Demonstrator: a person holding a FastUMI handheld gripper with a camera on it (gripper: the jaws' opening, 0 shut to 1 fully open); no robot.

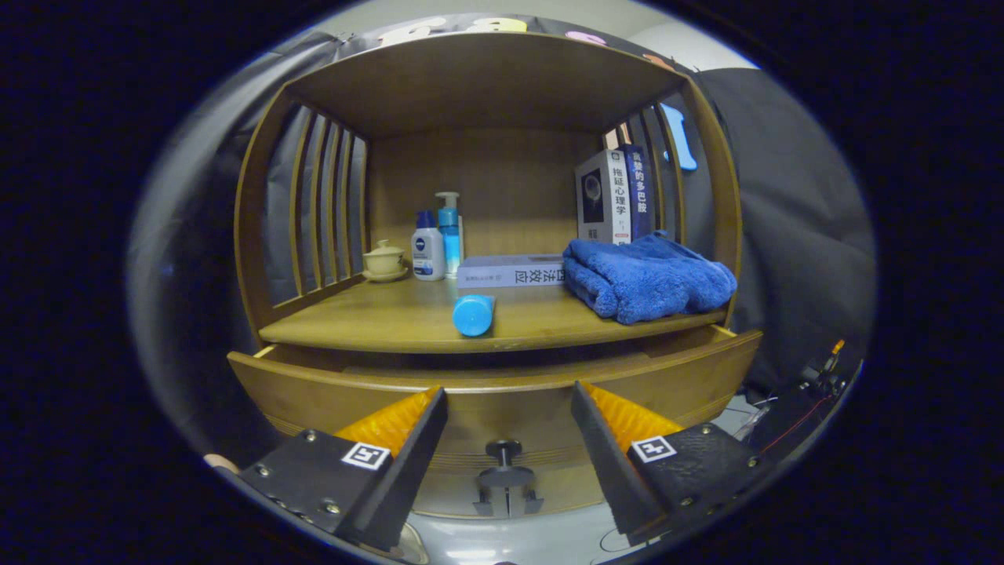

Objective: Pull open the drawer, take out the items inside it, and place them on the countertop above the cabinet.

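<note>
A wooden cabinet stands ahead of me with its drawer (494, 400) pulled out toward me; the inside of the drawer is hidden from this angle. A dark knob (503, 450) sits on the drawer front, between my fingers and a little beyond them. My gripper (508, 392) is open and holds nothing. On the countertop (392, 318) above the drawer lies a blue tube (474, 315) near the front edge, cap toward me. A folded blue towel (647, 278) lies to its right.
Farther back on the countertop are a flat grey book (511, 271), two upright books (616, 196), a white bottle (427, 249), a blue pump bottle (449, 227) and a small lidded cup (384, 259). Slatted side walls and a top shelf enclose the space. Cables (816, 384) lie at right.
</note>
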